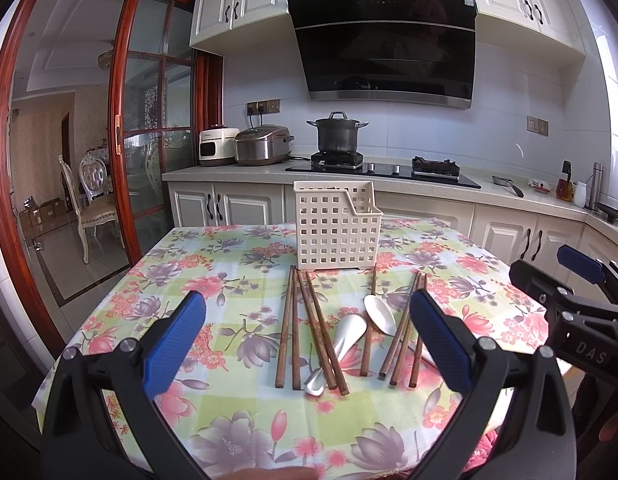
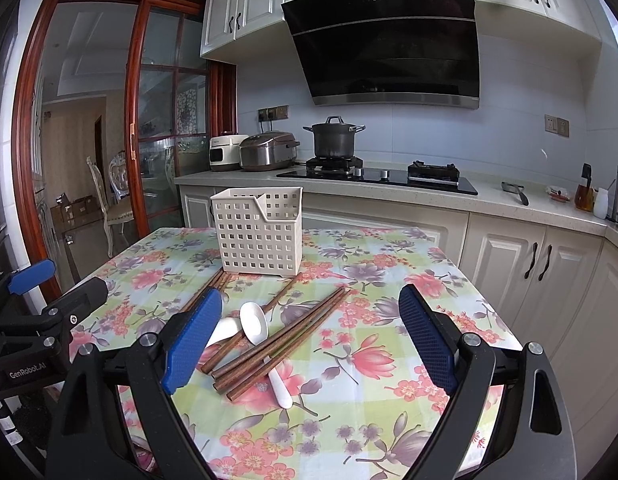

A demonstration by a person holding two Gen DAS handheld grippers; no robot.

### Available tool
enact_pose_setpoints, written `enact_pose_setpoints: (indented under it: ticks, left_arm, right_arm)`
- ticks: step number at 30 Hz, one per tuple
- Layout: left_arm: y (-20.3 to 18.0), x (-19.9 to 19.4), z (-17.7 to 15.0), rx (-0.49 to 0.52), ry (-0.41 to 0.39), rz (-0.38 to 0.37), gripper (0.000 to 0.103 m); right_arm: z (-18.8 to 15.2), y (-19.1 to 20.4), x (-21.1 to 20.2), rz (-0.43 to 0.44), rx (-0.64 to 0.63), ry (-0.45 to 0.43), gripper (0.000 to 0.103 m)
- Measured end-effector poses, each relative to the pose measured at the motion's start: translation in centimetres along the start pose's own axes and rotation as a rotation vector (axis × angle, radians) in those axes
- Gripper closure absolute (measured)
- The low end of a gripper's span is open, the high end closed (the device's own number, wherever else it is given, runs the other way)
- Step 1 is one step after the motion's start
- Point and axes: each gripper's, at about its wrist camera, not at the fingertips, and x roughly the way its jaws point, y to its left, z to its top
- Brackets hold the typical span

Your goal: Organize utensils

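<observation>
A cream perforated utensil basket (image 1: 336, 229) (image 2: 259, 232) stands upright at the far middle of the floral table. In front of it lie several brown wooden chopsticks (image 1: 309, 332) (image 2: 281, 340) in loose groups, mixed with two white spoons (image 1: 379, 314) (image 2: 254, 322). One spoon (image 1: 349, 338) lies bowl-down among the left chopsticks. My left gripper (image 1: 309, 340) hovers wide open over the near side of the pile, nothing between its blue pads. My right gripper (image 2: 309, 340) is also wide open, above the right-hand chopsticks. Each gripper shows at the other view's edge.
The table carries a flowered cloth (image 1: 213, 264) (image 2: 389, 264). Behind it runs a kitchen counter with a hob, a dark pot (image 1: 337, 134) and two cookers (image 1: 261, 146). A wood-framed glass door (image 1: 121, 120) opens at the left. White cabinets (image 2: 541, 264) stand close on the right.
</observation>
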Motion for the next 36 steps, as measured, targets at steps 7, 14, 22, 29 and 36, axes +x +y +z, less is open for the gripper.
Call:
enact_pose_setpoints:
  ticks: [7, 14, 22, 29, 36]
  left_arm:
    - [0.0, 0.0, 0.0, -0.001, 0.001, -0.003, 0.004]
    - [-0.2, -0.1, 0.0, -0.003, 0.001, -0.009, 0.004]
    - [0.1, -0.2, -0.2, -0.007, 0.004, -0.020, 0.004]
    - [0.0, -0.2, -0.2, -0.009, 0.005, -0.021, 0.004]
    - [0.6, 0.3, -0.1, -0.044, 0.035, 0.015, 0.004]
  right_arm:
    - [0.0, 0.0, 0.0, -0.001, 0.003, -0.001, 0.018]
    - [0.0, 0.0, 0.0, 0.000, 0.004, 0.000, 0.018]
    - [0.0, 0.0, 0.0, 0.000, 0.004, -0.001, 0.018]
    - [0.0, -0.1, 0.0, 0.000, 0.005, -0.001, 0.018]
    - [0.1, -1.0, 1.3, -0.029, 0.056, 0.031, 0.018]
